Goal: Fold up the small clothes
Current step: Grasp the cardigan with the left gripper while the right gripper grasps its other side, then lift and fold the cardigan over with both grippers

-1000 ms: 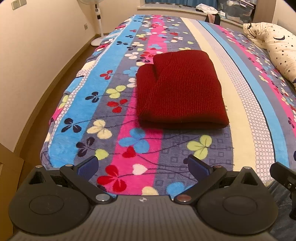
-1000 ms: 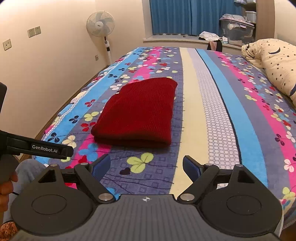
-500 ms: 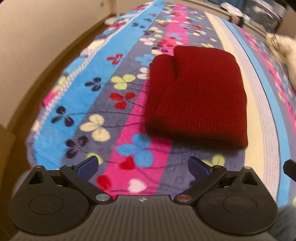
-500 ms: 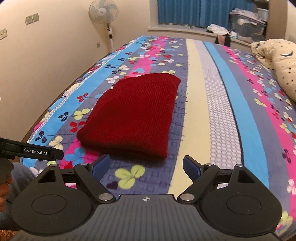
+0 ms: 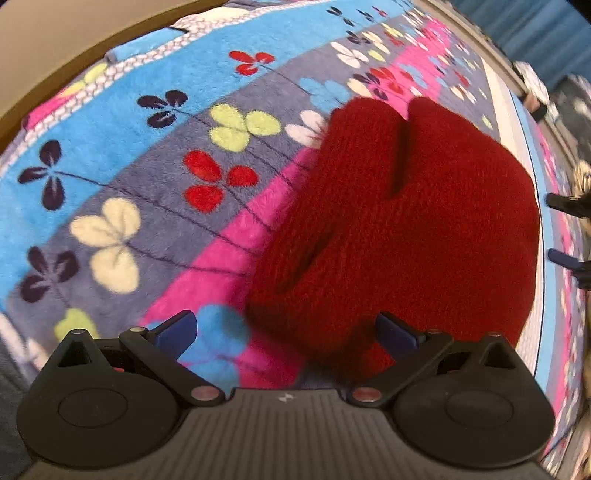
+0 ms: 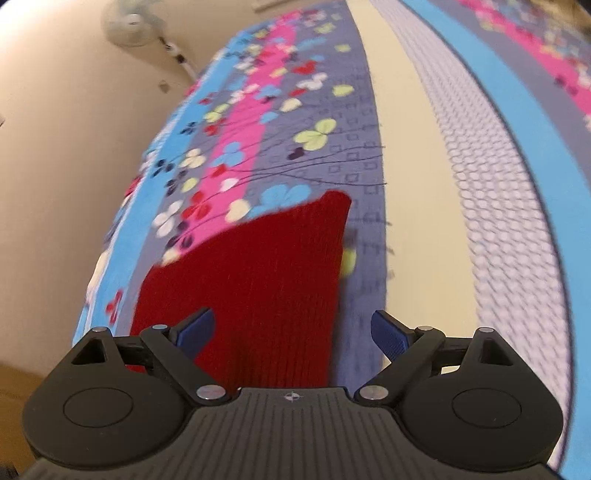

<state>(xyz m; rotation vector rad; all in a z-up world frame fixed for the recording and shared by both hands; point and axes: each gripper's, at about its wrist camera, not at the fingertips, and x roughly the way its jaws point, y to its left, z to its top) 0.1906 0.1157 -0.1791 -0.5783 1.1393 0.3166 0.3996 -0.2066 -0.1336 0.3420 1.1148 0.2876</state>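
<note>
**Both tongs low over the red knit**

Bed w/ striped floral blanket (image 5: pixel 110 155) fills both views; cream wall and a standing fan (image 6: pixel 129 20) behind. Folded red knit (image 5: pixel 406 229) lies on the blanket. My left tongs (image 5: pixel 286 328) wide, nothing gripped; right tongs (image 6: pixel 291 332) opening, knit edge below them, untouched. Vs a sec ago: both came down much closer, knit now looms large; views tilted.

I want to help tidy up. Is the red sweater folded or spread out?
Folded. The red sweater lies on the flowery blanket as a thick, compact block with layered edges and a fold seam on top.
</note>
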